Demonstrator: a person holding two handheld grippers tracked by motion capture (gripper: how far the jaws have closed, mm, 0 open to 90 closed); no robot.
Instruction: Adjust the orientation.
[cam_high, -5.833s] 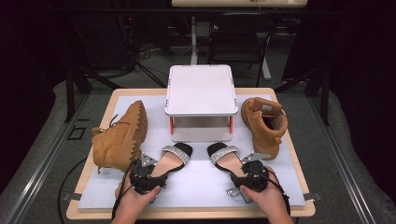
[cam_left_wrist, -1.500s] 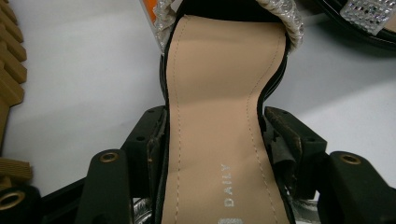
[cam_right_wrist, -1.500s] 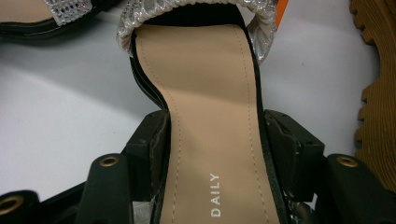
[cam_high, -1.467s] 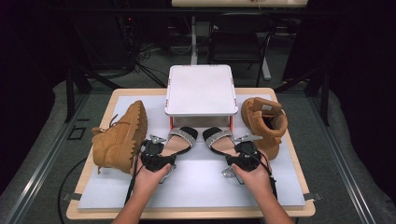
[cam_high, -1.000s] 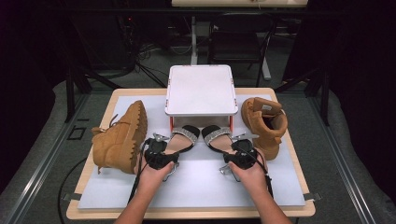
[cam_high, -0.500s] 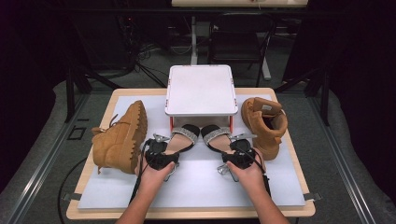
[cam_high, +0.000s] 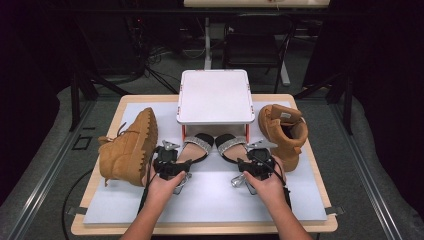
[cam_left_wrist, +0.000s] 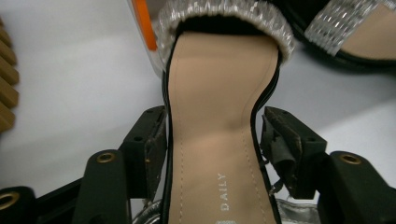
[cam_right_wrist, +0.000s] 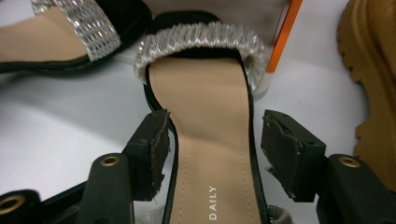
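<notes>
**Asker:** Where did the pair sit, and what did the grippers have?

**Observer:** The two black heeled sandals with tan insoles and silver glitter toe straps lay at the middle of the high view. Their toes were tucked under the front edge of the white square stand (cam_high: 215, 95). The left gripper (cam_left_wrist: 212, 135) had its jaws closed on the narrow waist of the left-hand sandal (cam_left_wrist: 219, 107), with a pad against each edge. The right gripper (cam_right_wrist: 212, 135) held the right-hand sandal (cam_right_wrist: 205, 116) the same way, though one pad looked barely in contact.

**Asker:** How would the person best have slid them in?

**Observer:** Probably by pushing both straight up the frame, soles flat on the white mat (cam_high: 210, 205) and toes parallel. That way neither strap would catch an orange leg (cam_left_wrist: 144, 25) of the stand, one of which stood just beside each toe strap. The tan suede boot on its side (cam_high: 127, 150) at left and the upright tan boot (cam_high: 282, 132) at right sat close by, so drifting sideways risked a knock.

**Asker:** And the hands?

**Observer:** Both came up from the bottom edge of the high view, with the forearms converging slightly. The knuckles were up, and the grippers were roughly level and pointed at the stand.
</notes>
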